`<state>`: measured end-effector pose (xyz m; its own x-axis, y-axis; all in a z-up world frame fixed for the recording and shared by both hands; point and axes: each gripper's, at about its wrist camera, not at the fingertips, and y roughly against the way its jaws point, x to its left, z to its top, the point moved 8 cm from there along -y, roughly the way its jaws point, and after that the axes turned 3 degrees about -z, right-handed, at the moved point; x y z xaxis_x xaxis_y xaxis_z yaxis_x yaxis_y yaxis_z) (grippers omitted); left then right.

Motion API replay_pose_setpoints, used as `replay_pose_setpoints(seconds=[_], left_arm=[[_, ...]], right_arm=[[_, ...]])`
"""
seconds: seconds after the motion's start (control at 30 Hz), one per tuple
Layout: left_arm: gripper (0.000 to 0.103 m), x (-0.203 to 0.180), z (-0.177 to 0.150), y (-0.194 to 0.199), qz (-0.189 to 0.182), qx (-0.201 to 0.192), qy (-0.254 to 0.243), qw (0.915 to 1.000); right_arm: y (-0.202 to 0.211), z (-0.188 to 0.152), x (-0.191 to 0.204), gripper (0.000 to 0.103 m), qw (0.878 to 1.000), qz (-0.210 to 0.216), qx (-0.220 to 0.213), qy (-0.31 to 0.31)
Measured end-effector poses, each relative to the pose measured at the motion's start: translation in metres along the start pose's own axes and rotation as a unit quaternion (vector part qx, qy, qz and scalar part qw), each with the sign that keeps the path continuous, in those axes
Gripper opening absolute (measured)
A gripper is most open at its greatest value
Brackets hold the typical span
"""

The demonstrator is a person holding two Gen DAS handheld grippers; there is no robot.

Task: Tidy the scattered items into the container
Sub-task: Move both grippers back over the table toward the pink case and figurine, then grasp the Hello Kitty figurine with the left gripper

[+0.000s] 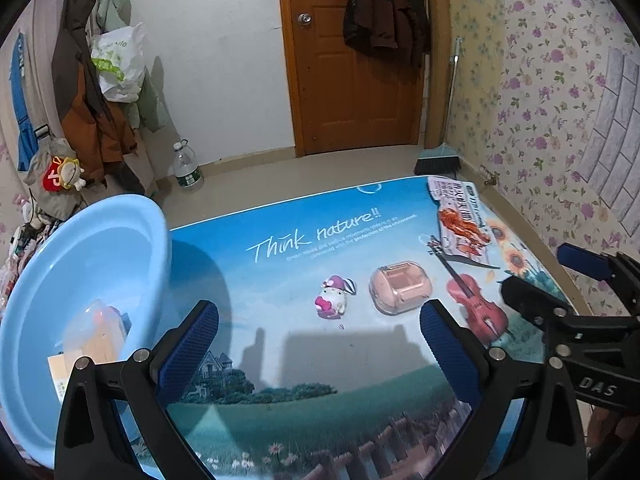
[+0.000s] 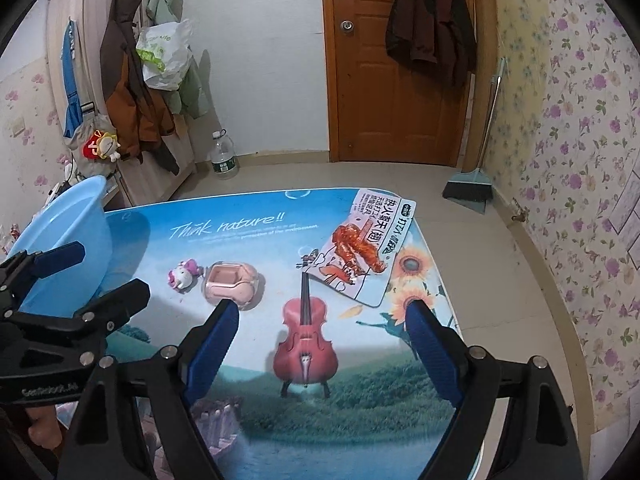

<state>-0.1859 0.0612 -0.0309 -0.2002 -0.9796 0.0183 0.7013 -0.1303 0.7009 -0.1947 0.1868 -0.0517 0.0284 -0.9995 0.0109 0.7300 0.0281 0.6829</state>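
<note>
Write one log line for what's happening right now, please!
left gripper: open, empty | right gripper: open, empty | on table: cat toy, pink case, snack packet | blue basin: already holds items

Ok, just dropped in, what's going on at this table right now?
A person holds both grippers over the printed table, and both are open and empty. The left gripper faces the cat figurine and the pink clear-lidded case. The right gripper points toward the snack packet at the far corner. The blue basin on the left already holds a few items; these three are still out.
</note>
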Motion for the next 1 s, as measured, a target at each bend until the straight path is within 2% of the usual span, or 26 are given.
replay_pose_setpoints(seconds=[0.23,0.4,0.7,0.77,0.83,1.0], left_arm=[[0.1,0.005,0.004,-0.018,0.063,0.001,-0.013,0.9979],[0.1,0.002,0.006,-0.028,0.088,0.001,-0.032,0.9957],[0.098,-0.018,0.01,-0.038,0.062,0.001,-0.044,0.9971],[0.095,-0.016,0.008,-0.043,0.062,0.008,-0.038,0.9973],[0.085,-0.01,0.006,-0.048,0.065,0.015,-0.026,0.9974],[0.082,-0.005,0.002,-0.055,0.065,0.023,-0.014,0.9975]], right_arm=[[-0.013,-0.002,-0.008,0.088,1.0,-0.001,0.006,-0.01],[-0.019,-0.004,-0.002,0.088,1.0,0.006,0.01,-0.006],[-0.021,-0.001,-0.011,0.088,1.0,0.0,0.006,-0.012],[-0.021,-0.002,-0.015,0.088,1.0,-0.002,0.007,-0.017],[-0.022,-0.003,-0.017,0.088,1.0,-0.004,0.009,-0.021],[-0.025,-0.006,-0.016,0.088,1.0,-0.001,0.013,-0.022]])
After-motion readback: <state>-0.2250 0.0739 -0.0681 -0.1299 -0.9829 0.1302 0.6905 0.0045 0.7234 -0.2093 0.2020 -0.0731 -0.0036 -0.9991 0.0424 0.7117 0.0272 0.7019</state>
